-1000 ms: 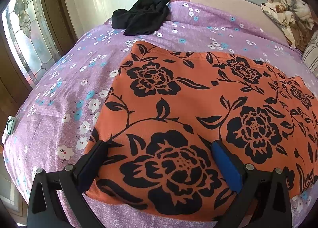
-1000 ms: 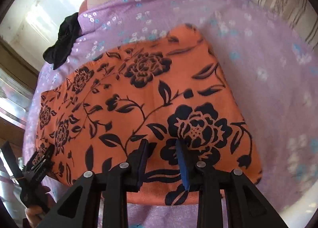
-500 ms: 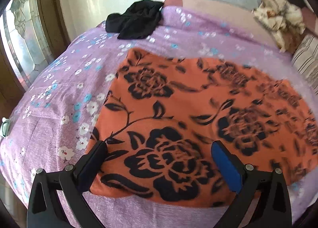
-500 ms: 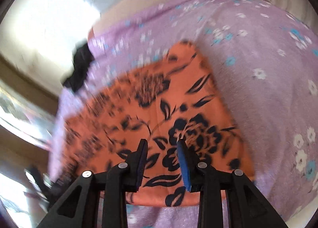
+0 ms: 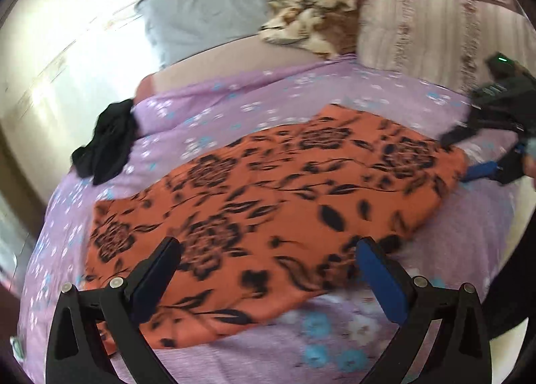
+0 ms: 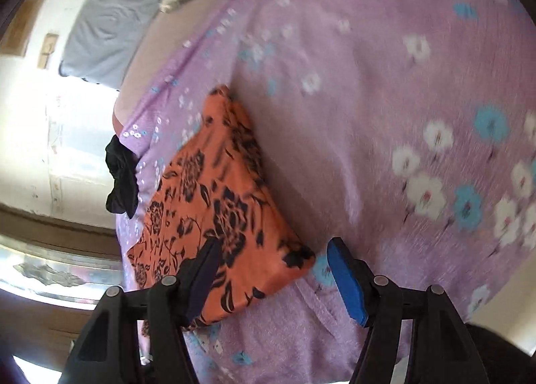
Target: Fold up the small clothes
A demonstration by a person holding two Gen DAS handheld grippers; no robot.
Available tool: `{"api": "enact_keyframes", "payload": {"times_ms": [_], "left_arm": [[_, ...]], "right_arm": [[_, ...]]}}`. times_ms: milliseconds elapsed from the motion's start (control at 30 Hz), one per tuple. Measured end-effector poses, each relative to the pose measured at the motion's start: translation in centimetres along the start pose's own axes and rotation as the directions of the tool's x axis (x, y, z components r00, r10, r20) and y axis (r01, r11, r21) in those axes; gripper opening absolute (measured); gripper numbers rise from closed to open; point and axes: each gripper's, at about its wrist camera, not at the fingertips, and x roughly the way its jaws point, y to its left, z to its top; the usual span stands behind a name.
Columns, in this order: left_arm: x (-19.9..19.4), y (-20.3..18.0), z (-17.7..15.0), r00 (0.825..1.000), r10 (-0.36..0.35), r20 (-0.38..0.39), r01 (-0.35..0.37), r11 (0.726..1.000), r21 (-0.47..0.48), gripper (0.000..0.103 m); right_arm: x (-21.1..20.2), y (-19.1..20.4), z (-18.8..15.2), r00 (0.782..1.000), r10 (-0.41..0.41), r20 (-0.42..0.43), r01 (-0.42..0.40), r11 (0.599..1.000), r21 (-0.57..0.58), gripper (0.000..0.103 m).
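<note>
An orange flowered cloth point(image 5: 284, 203) is laid lengthwise across the bed point(image 5: 335, 343), between the spread left gripper point(image 5: 268, 260) and right gripper point(image 6: 273, 256), just opened.

Nothing to read here, folks: no lettering, label, brand or number shows in either wrist view. Both views are blurred, so any small print is lost.
</note>
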Motion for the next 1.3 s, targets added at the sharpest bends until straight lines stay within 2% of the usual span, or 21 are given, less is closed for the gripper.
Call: {"api": "enact_keyframes", "payload": {"times_ms": [33, 67, 167, 200, 267, 367, 433, 467, 533, 633, 667, 733, 767, 800, 833, 867, 900, 967, 1067, 1167, 1300], "left_arm": [[-0.1, -0.4, 0.2, 1.0, -0.019, 0.012, 0.019, 1.0, 0.006, 0.103], [0.0, -0.8, 0.5, 0.999, -0.029, 0.025, 0.028, 1.0, 0.009, 0.103], [-0.3, -1.8, 1.1, 0.997, -0.036, 0.063, 0.035, 0.999, 0.019, 0.103], [-0.5, -2.2, 1.4, 0.996, -0.048, 0.078, 0.046, 0.999, 0.021, 0.103], [-0.9, -3.0, 1.6, 0.993, -0.068, 0.101, 0.065, 0.997, 0.03, 0.103], [-1.7, -4.0, 1.7, 0.986, -0.079, 0.145, 0.073, 0.996, 0.04, 0.103], [-1.9, -4.6, 1.9, 0.982, -0.08, 0.17, 0.073, 0.996, 0.047, 0.103], [-1.8, -5.1, 2.0, 0.984, -0.061, 0.169, 0.05, 0.996, 0.068, 0.103], [-1.3, -5.1, 1.9, 0.988, -0.024, 0.154, 0.009, 0.995, 0.095, 0.103], [-0.7, -3.2, 1.7, 0.994, -0.026, 0.104, 0.022, 0.999, 0.038, 0.103], [-0.4, -2.1, 1.5, 0.996, -0.028, 0.08, 0.029, 1.0, -0.004, 0.103], [0.3, 0.2, 1.1, 0.999, -0.038, 0.029, 0.041, 0.995, -0.094, 0.103], [0.5, 0.7, 0.9, 0.999, -0.038, 0.02, 0.04, 0.992, -0.116, 0.103], [0.6, 1.5, 0.7, 0.999, -0.043, 0.006, 0.043, 0.987, -0.152, 0.103], [0.6, 2.2, 0.5, 0.998, -0.061, 0.0, 0.06, 0.981, -0.183, 0.103], [0.4, 2.4, 0.3, 0.997, -0.075, 0.008, 0.075, 0.978, -0.193, 0.103], [0.1, 2.5, 0.2, 0.997, -0.075, 0.021, 0.077, 0.979, -0.188, 0.103], [-1.0, 1.8, 0.2, 0.996, -0.066, 0.066, 0.075, 0.986, -0.146, 0.103], [-3.2, 0.3, 0.4, 0.983, -0.086, 0.164, 0.098, 0.993, -0.067, 0.103], [-4.6, -1.9, 1.0, 0.969, -0.037, 0.245, 0.03, 0.999, 0.032, 0.103], [-4.6, -2.3, 2.2, 0.962, 0.024, 0.272, -0.026, 1.0, 0.004, 0.103]], "right_arm": [[0.2, 0.0, 0.1, 1.0, 0.014, 0.01, -0.014, 1.0, 0.01, 0.069], [0.3, 0.1, 0.3, 0.999, 0.032, 0.023, -0.033, 0.999, 0.016, 0.064], [1.4, 0.3, 0.7, 0.997, 0.07, 0.024, -0.071, 0.997, 0.033, 0.025], [1.8, 0.7, 0.6, 0.997, 0.07, 0.014, -0.07, 0.997, 0.02, 0.021], [1.5, 1.9, 0.2, 0.996, 0.087, 0.031, -0.085, 0.996, -0.034, 0.019], [0.4, 4.1, 0.0, 0.974, 0.223, 0.038, -0.217, 0.97, -0.112, 0.017], [0.1, 4.8, -0.1, 0.962, 0.272, 0.029, -0.266, 0.955, -0.132, 0.017], [0.2, 4.9, -0.1, 0.963, 0.27, 0.027, -0.264, 0.956, -0.131, 0.017], [1.0, 3.8, 0.6, 0.979, 0.203, 0.026, -0.2, 0.976, -0.08, 0.017], [1.9, 1.3, 1.5, 0.992, 0.124, 0.001, -0.124, 0.992, 0.039, 0.017], [2.1, 0.6, 1.6, 0.993, 0.115, -0.01, -0.114, 0.991, 0.071, 0.021], [2.8, -0.6, 1.8, 0.995, 0.096, -0.038, -0.09, 0.986, 0.138, 0.035], [3.0, -0.8, 1.7, 0.993, 0.11, -0.044, -0.102, 0.983, 0.153, 0.048], [3.1, -0.4, 1.6, 0.991, 0.126, -0.038, -0.12, 0.984, 0.133, 0.05], [2.9, 0.2, 1.4, 0.994, 0.107, -0.029, -0.104, 0.991, 0.089, 0.05], [2.7, 1.3, 1.2, 0.997, 0.072, -0.008, -0.072, 0.997, 0.016, 0.04], [2.7, 2.2, 1.0, 0.998, 0.058, 0.002, -0.058, 0.998, -0.025, 0.025], [2.4, 3.6, 0.6, 0.996, 0.091, 0.025, -0.089, 0.994, -0.07, 0.023], [1.3, 6.1, 0.1, 0.986, 0.169, 0.017, -0.165, 0.978, -0.127, 0.02], [0.9, 8.9, -0.1, 0.98, 0.199, -0.019, -0.2, 0.967, -0.16, 0.02], [0.3, 13.2, -1.2, 0.976, 0.2, -0.087, -0.214, 0.957, -0.196, 0.017]]}}
